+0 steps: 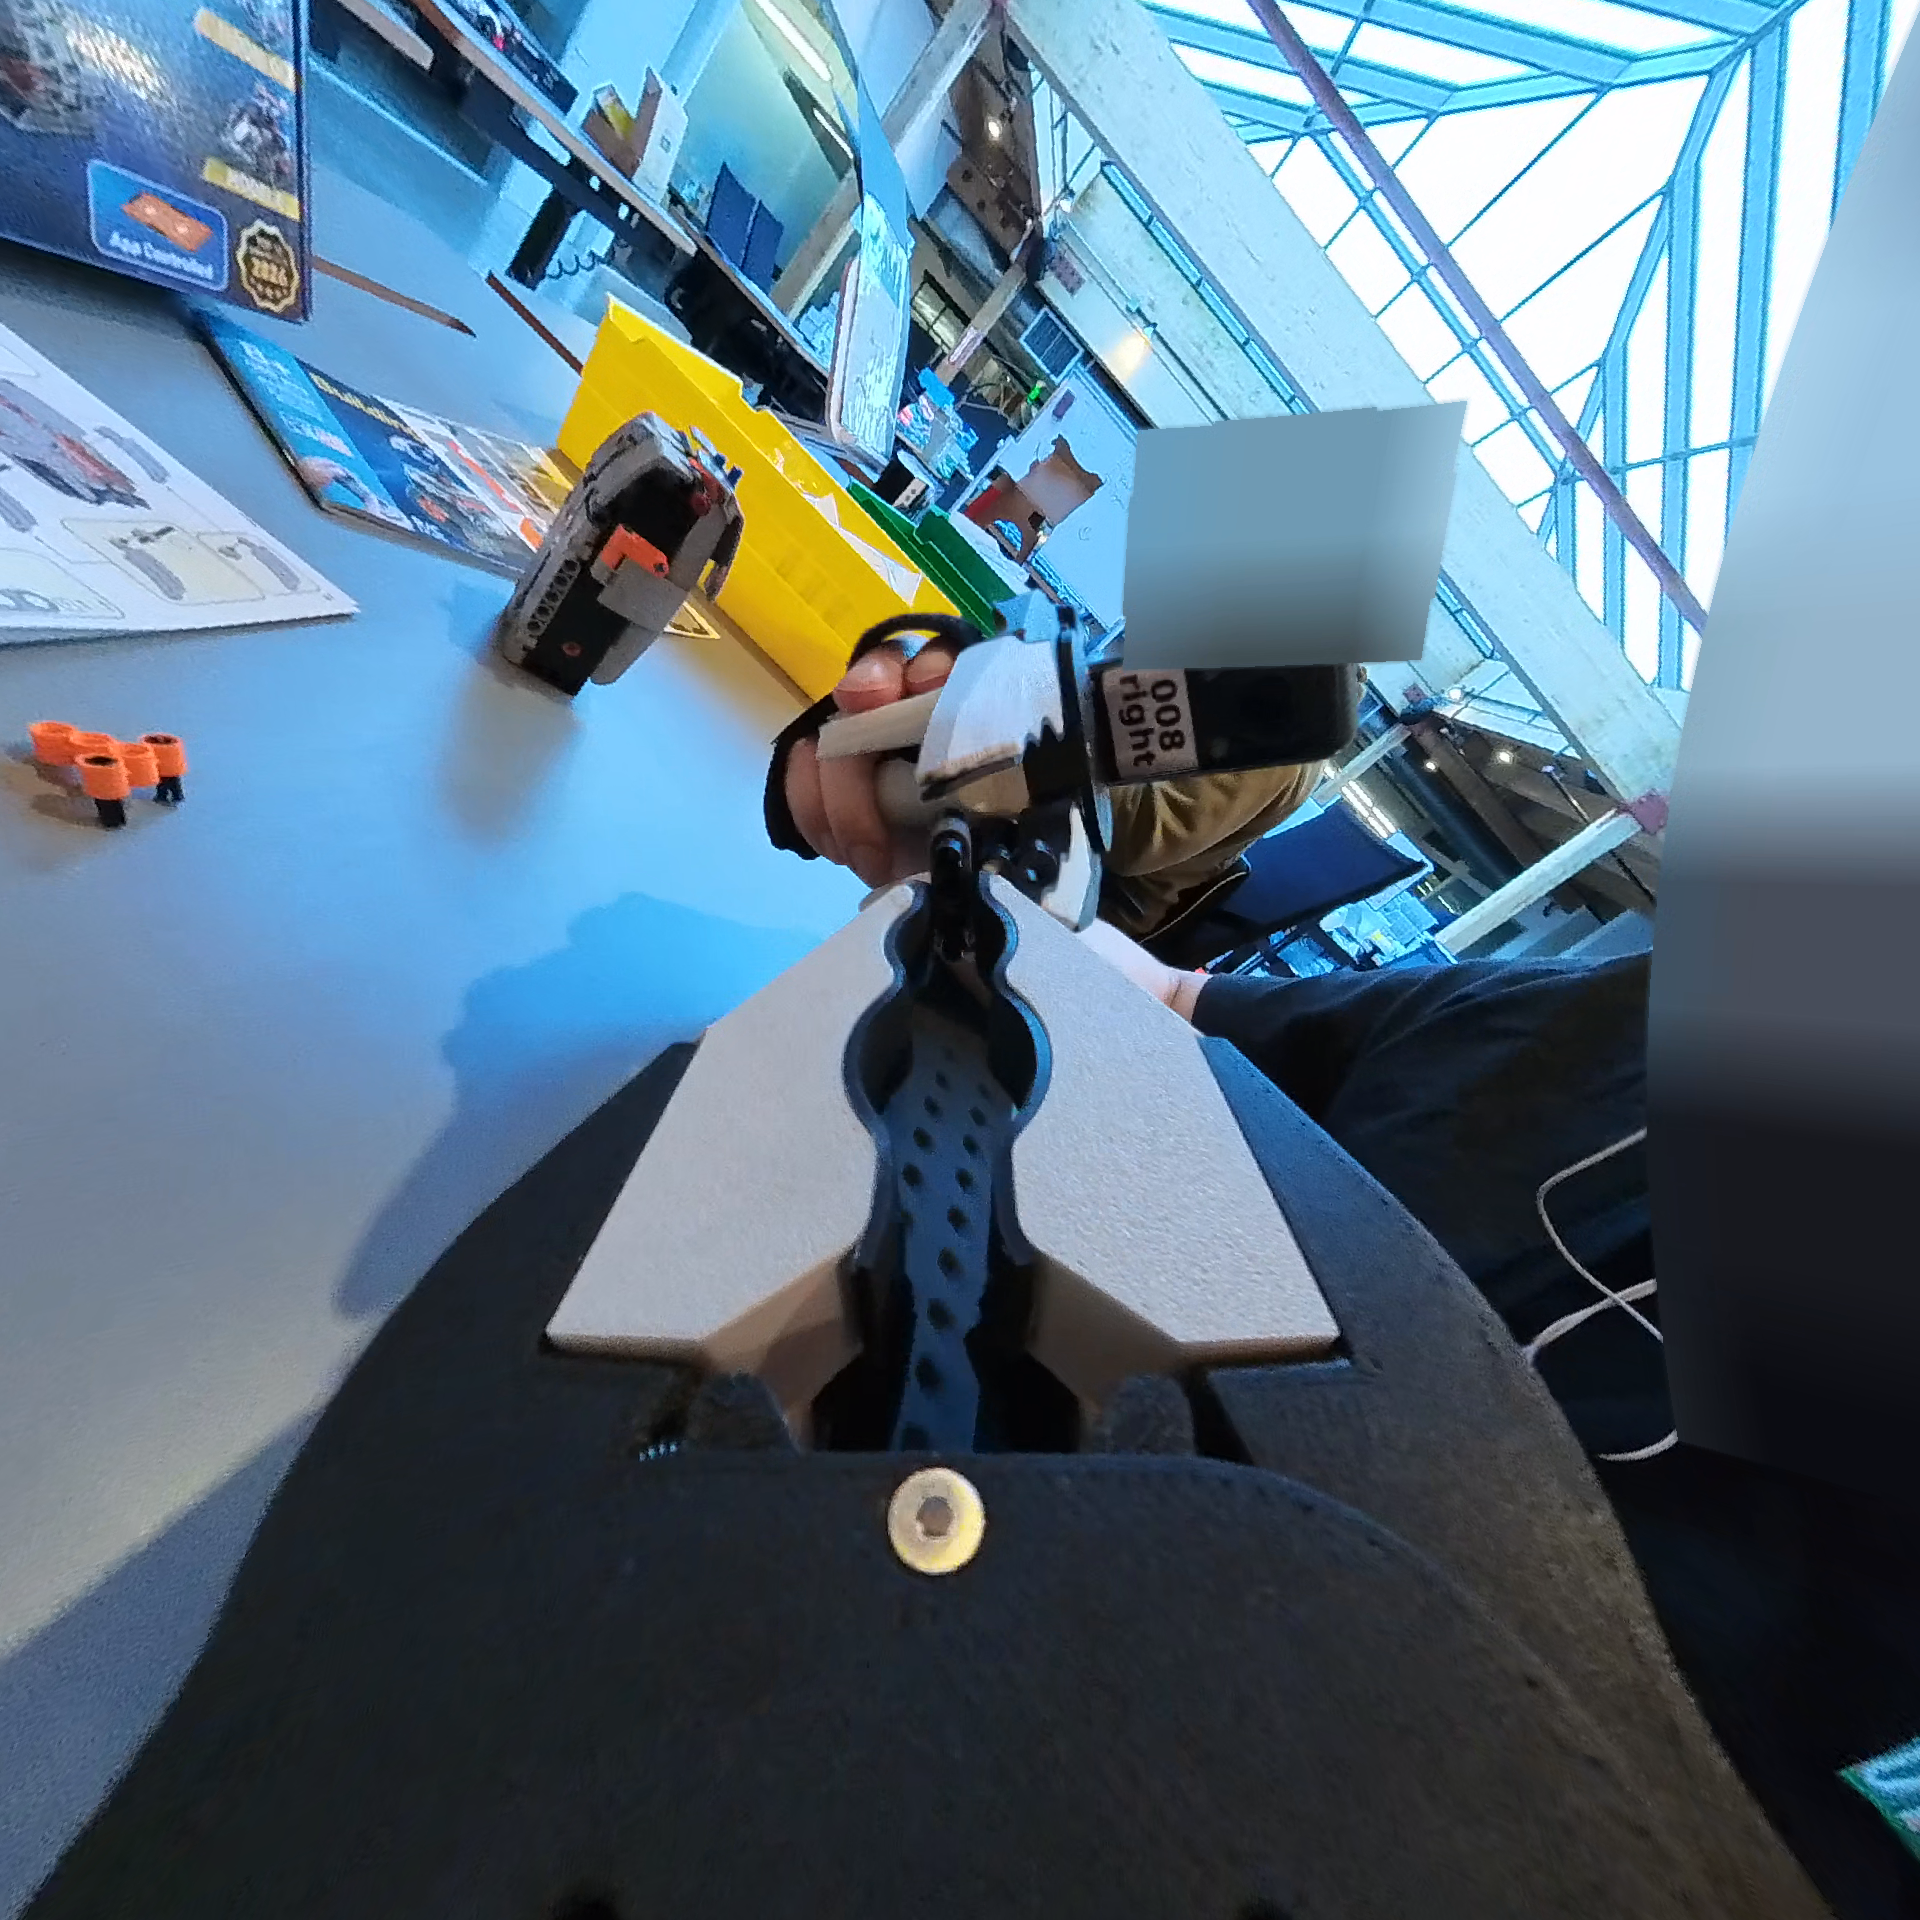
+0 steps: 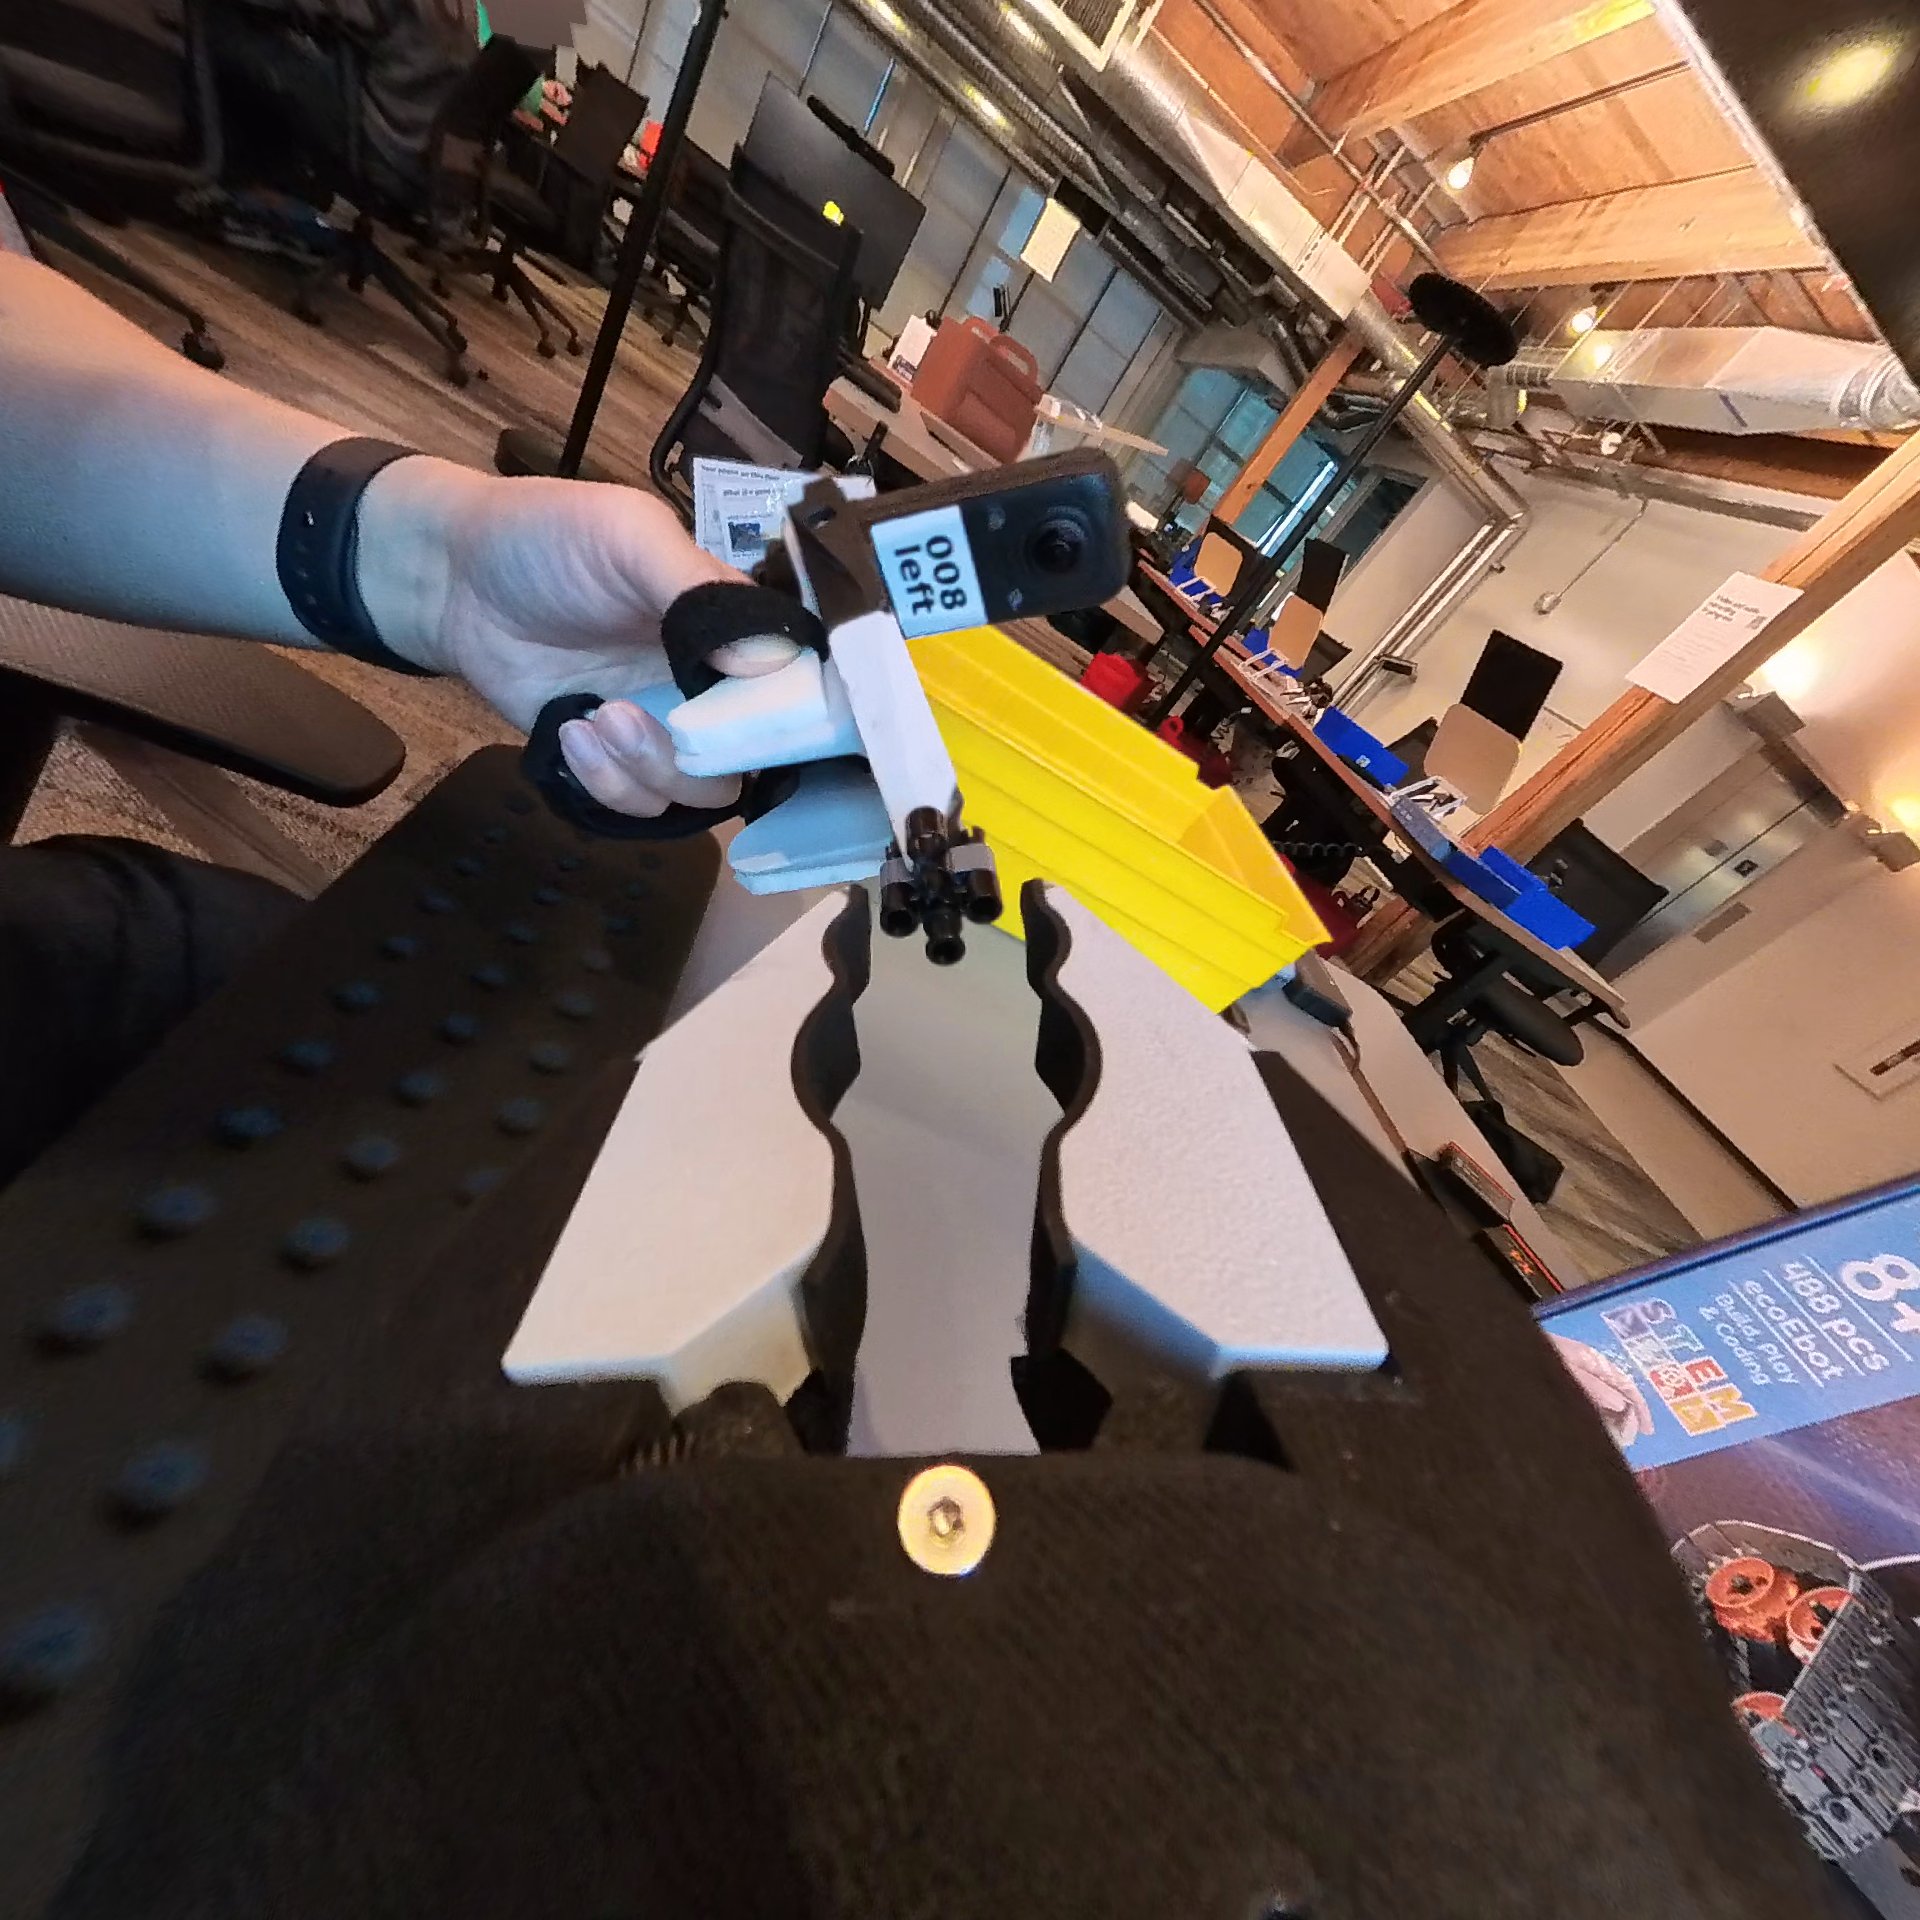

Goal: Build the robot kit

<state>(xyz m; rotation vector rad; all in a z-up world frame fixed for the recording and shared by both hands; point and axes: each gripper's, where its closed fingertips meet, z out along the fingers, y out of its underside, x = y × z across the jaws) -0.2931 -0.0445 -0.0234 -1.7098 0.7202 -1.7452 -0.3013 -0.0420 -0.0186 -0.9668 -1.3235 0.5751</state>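
Observation:
My left gripper (image 1: 951,902) is shut on a small black connector piece (image 1: 951,868) made of short tubes, held up in the air at the fingertips. In the right wrist view the same piece (image 2: 940,894) hangs from the left gripper (image 2: 920,831). It sits between the tips of my right gripper (image 2: 943,920), which is open with a gap on both sides of the piece. The right gripper (image 1: 1003,821) also shows just beyond the piece in the left wrist view. A person's hands hold both grippers.
On the grey table (image 1: 312,987) stand a grey, black and orange brick model (image 1: 623,551) and small orange parts on black pins (image 1: 109,764). Instruction sheets (image 1: 125,509), a product box (image 1: 156,135), a yellow bin (image 1: 748,499) and a green bin (image 1: 935,545) lie beyond. Both grippers' tips are close together, under 4 cm apart.

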